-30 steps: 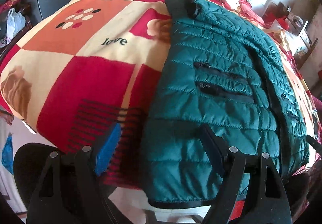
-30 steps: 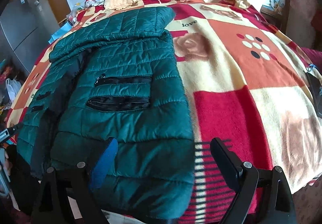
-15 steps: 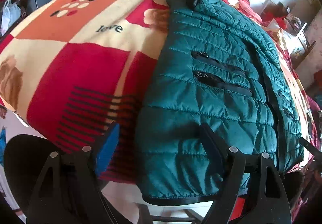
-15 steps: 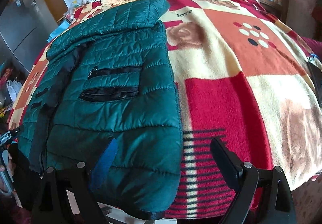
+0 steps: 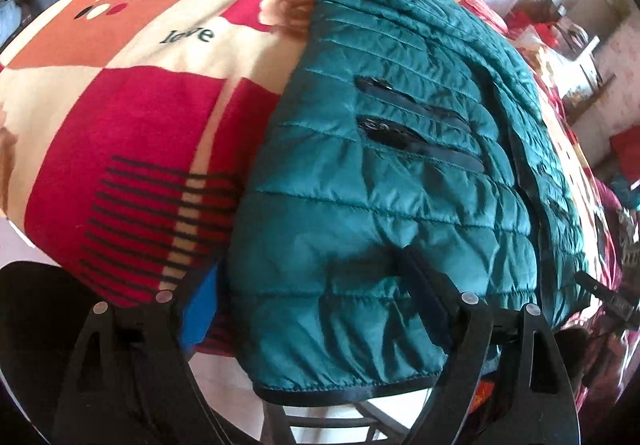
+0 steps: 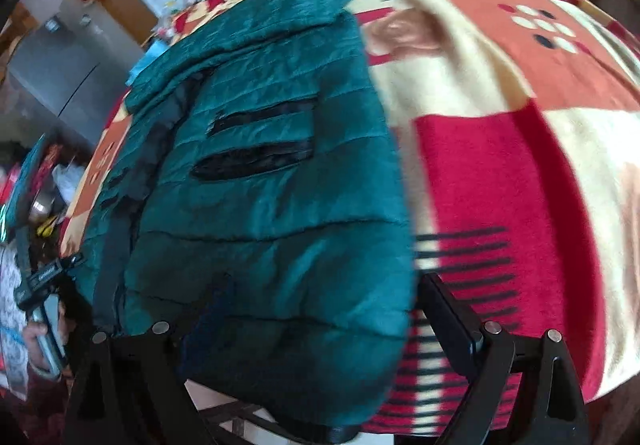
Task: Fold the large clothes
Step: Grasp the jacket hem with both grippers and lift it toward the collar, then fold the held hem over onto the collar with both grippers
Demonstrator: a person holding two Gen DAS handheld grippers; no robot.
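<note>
A teal quilted jacket (image 5: 380, 205) (image 6: 260, 205) lies face up on a bed, collar far, black-trimmed hem (image 5: 344, 393) hanging over the near edge. My left gripper (image 5: 312, 305) hovers at the hem's left corner. Its jaws are opening, the corner lies between them, and the blue pad (image 5: 198, 309) stands off the cloth. My right gripper (image 6: 326, 321) is open at the hem's right corner, with jacket fabric between its fingers and the right finger (image 6: 448, 317) over the blanket. No pad visibly pinches the cloth.
A red, orange and cream blanket (image 5: 132, 117) (image 6: 500, 173) covers the bed on both sides of the jacket. Pillows lie at the head. A grey cabinet (image 6: 60, 65) stands far left. A hand with the other gripper (image 6: 44, 277) shows at the left edge.
Both views have tipped downward and closer to the hem, so the jacket's lower edge fills more of each frame. The right wrist view is now blurred by motion.
</note>
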